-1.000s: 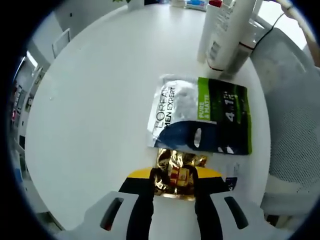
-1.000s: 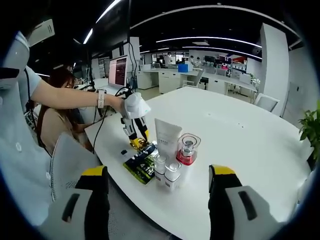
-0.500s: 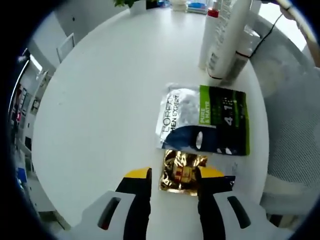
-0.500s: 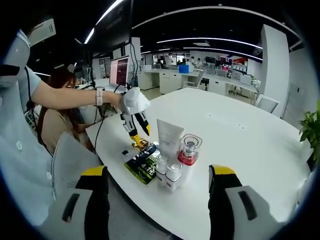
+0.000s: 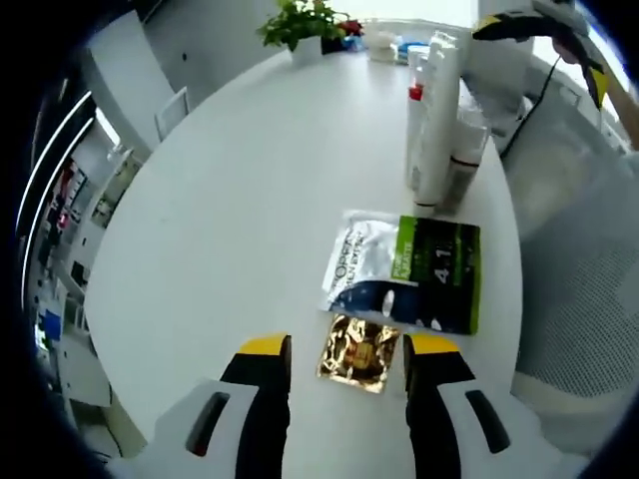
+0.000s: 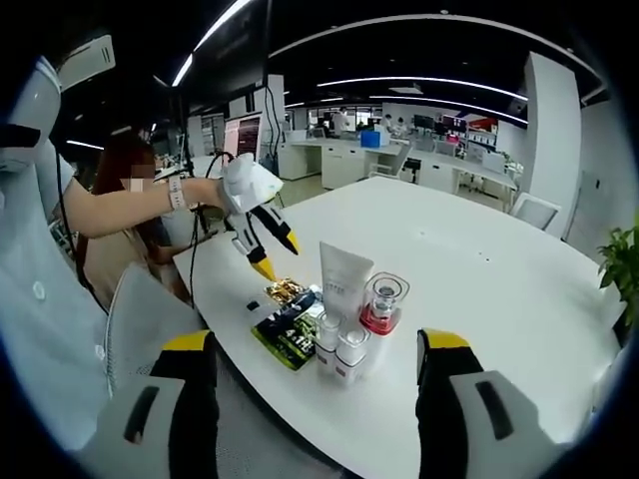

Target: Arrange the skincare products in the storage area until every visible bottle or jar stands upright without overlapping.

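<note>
A gold sachet (image 5: 359,354) lies flat on the white table (image 5: 230,230), below my open left gripper (image 5: 349,347), which hangs above it without touching. Beside it lies a green, white and dark L'Oréal sachet (image 5: 409,271). Beyond that a white tube (image 5: 439,110) and small bottles (image 5: 461,165) stand upright close together. In the right gripper view my left gripper (image 6: 279,257) hovers over the gold sachet (image 6: 287,291). The tube (image 6: 344,279), a red-based jar (image 6: 381,301) and two small bottles (image 6: 337,349) stand near the green sachet (image 6: 290,329). My right gripper (image 6: 317,341) is open, holding nothing, well back from the table.
A potted plant (image 5: 310,25) and small items sit at the table's far side. A mesh chair (image 6: 150,319) stands at the near table edge beside the sachets. A person (image 6: 110,230) sits behind. More desks and a monitor (image 6: 243,140) fill the office.
My left gripper opened, let go of the gold sachet and rose away from the table. The sachet stays flat beside the green one. The right gripper stayed put.
</note>
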### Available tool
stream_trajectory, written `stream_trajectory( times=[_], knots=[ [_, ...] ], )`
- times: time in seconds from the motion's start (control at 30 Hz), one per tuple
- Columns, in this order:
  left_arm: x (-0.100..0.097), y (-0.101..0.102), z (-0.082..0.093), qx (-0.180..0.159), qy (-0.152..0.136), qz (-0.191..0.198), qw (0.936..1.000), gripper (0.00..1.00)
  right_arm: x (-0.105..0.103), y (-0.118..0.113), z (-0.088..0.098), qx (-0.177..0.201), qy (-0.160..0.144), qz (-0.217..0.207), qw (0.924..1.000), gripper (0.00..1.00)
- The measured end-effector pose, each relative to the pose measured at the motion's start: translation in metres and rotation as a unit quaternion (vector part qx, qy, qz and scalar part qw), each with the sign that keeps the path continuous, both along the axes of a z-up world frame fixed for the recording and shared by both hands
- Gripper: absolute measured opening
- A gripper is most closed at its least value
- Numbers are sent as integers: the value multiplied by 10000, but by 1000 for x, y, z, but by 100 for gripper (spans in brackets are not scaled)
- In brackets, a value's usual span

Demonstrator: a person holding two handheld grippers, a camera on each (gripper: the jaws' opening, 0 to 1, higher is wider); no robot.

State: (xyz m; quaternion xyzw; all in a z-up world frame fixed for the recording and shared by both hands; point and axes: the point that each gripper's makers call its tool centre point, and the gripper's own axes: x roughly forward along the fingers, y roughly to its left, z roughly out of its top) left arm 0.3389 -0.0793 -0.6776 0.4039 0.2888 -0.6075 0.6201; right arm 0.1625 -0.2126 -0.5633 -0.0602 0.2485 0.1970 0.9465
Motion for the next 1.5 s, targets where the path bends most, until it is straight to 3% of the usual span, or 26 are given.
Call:
stream_trajectory(
  times=[0.13,0.27,0.4,0.53,0.9,1.07,1.2,1.33,1.5],
  knots=[
    [-9,6,9,-157,51,117,9998,45,1,1,1,0,-21,11,10000,83],
    [-15,8,22,-531,115,462,9975,51,1,1,1,12,-43,14,10000,83],
    [-19,12,32,-682,35,648,9956,53,1,2,-1,12,-23,38,10000,83],
    [-25,16,40,-853,-27,837,9928,61,1,2,-3,22,-8,53,10000,83],
    [-47,23,64,-1328,-39,1062,9854,67,-1,-3,-6,82,-39,-20,10000,83],
    [-62,27,67,-1467,29,1098,9831,71,-2,-4,-9,124,-27,-63,9999,83],
    [-67,31,64,-1475,45,1159,9822,75,-3,-4,-12,140,5,-68,9999,83],
    [-70,32,68,-1714,114,1353,9758,76,-3,-4,-13,124,2,-39,9999,84],
    [-75,36,67,-1711,94,1401,9752,82,-1,-6,-17,134,57,-24,9999,85]
  ],
)
